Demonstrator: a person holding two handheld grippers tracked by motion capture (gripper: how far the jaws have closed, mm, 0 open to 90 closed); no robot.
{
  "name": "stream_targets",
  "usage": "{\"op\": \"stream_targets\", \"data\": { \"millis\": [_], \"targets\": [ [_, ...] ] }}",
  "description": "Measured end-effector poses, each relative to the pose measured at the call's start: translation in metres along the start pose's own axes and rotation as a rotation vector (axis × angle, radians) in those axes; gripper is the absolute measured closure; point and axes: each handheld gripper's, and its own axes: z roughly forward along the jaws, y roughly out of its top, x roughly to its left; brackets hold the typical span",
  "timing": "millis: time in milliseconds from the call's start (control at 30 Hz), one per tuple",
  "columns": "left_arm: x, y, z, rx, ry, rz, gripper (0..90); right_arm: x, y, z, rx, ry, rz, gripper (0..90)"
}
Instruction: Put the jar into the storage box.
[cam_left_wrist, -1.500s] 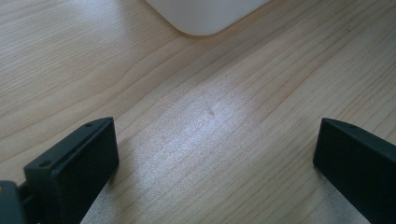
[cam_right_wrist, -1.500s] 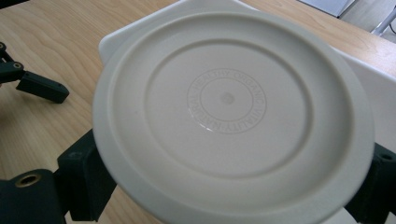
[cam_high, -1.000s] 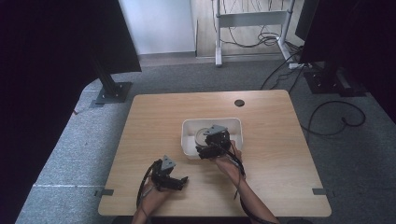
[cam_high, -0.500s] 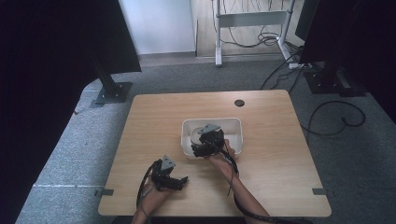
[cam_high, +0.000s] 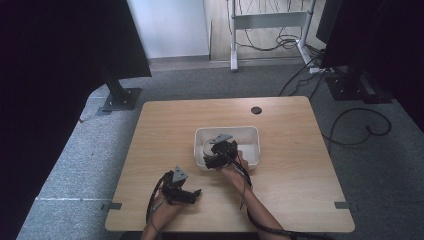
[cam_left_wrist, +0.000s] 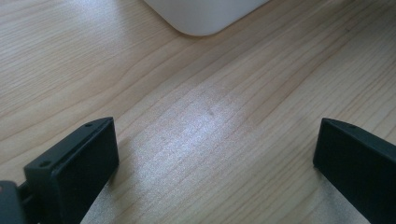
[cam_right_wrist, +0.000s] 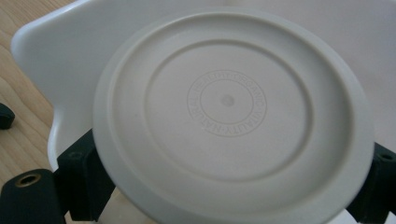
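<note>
Over the white tub (cam_high: 250, 136), my right tongs (cam_right_wrist: 224, 186) grip a round lid (cam_right_wrist: 229, 112) by its edges. It looks light, stiff and slippery, so I hold the rim. My left tongs (cam_left_wrist: 210, 154) sit wide and empty on the desk (cam_high: 165, 125).

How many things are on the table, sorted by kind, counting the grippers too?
Grippers: 2, the left gripper open over bare wood, the right gripper shut on the lid
Bins: 1, the white bin
Lids: 1, round and off-white, held over the bin
Total: 4
</note>
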Motion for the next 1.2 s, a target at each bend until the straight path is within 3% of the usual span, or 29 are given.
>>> {"op": "stream_targets", "data": {
  "millis": [333,433,733,1200],
  "targets": [
    [0.0,0.0,0.0,0.0,0.0,0.0,0.0,-0.004,0.001,0.0,0.048,0.034,-0.007,6.2],
    [0.0,0.0,0.0,0.0,0.0,0.001,0.0,-0.006,0.0,0.002,0.071,0.059,0.018,4.6],
    [0.0,0.0,0.0,0.0,0.0,0.001,0.0,-0.008,-0.001,-0.007,0.03,0.08,0.043,4.9],
    [0.0,0.0,0.0,0.001,0.0,0.002,0.0,-0.007,-0.003,-0.029,-0.008,0.093,0.02,4.9]
  ]
}}
